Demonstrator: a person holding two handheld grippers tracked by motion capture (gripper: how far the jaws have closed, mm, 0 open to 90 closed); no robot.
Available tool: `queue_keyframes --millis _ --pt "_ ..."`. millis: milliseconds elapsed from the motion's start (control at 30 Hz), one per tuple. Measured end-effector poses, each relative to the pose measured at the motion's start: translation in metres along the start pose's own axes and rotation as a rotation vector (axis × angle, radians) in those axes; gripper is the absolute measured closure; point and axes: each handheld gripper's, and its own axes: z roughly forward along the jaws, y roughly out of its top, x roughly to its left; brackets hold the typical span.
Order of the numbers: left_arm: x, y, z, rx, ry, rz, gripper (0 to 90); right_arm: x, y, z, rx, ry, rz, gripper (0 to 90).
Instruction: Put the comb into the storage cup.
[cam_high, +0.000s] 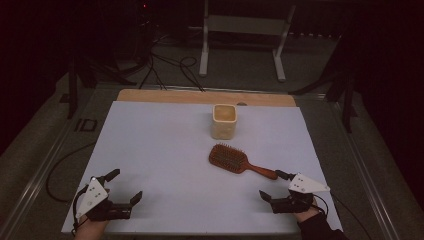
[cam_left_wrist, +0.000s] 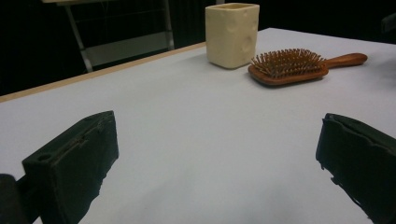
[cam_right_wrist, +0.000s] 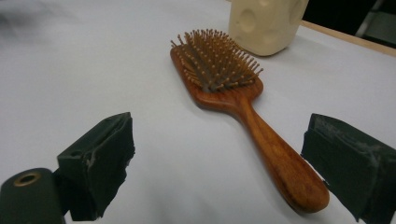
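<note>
From the high view, a red-brown wooden paddle hairbrush (cam_high: 236, 160) lies bristles-up on the white surface (cam_high: 160, 165), right of centre, its handle running toward the near right, where the right tongs (cam_high: 276, 186) rest with jaws apart and the handle's end just beside them. Just beyond the brush head stands a cream square plastic cup (cam_high: 223, 121). The left tongs (cam_high: 123, 187) sit at the near left, also spread wide and empty, well apart from the brush. The left gripper view looks across bare surface at the cup (cam_left_wrist: 232, 33) and the brush (cam_left_wrist: 299, 67) side-on, showing the cup's dimpled wall and how low the brush body lies. The right gripper view brings the brush (cam_right_wrist: 238, 107) close: the handle's rounded end lies between the open jaws, nearer the right one, untouched. The brush looks stiff, light and glossy, so probably a little slippery; the narrow handle seems the best place to grip, since the pins would give an uneven hold.
</note>
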Motion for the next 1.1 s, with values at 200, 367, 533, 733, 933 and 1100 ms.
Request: queue_keyframes --millis 200,367,533,733,933,1100 --pt "0.0 0.0 0.0 0.004 -0.003 -0.004 0.1 0.004 -0.001 0.006 0.012 0.001 -0.042 8.6" --pt "-0.001 0.0 0.0 0.007 -0.009 0.0 0.0 0.004 -0.001 0.005 0.008 -0.002 -0.048 8.7" --pt "-0.001 0.0 0.0 0.006 -0.01 0.003 0.0 0.007 0.001 0.005 0.034 0.017 -0.056 8.7" --pt "-0.001 0.0 0.0 0.002 -0.016 0.0 0.1 0.01 0.002 0.009 0.08 0.055 -0.049 8.6" --pt "-0.001 0.0 0.0 -0.002 -0.021 -0.002 0.1 0.011 0.006 0.006 0.064 0.052 -0.041 8.6" --pt "-0.001 0.0 0.0 -0.003 -0.021 -0.001 0.0 0.016 0.01 0.005 0.074 0.052 -0.059 8.6"
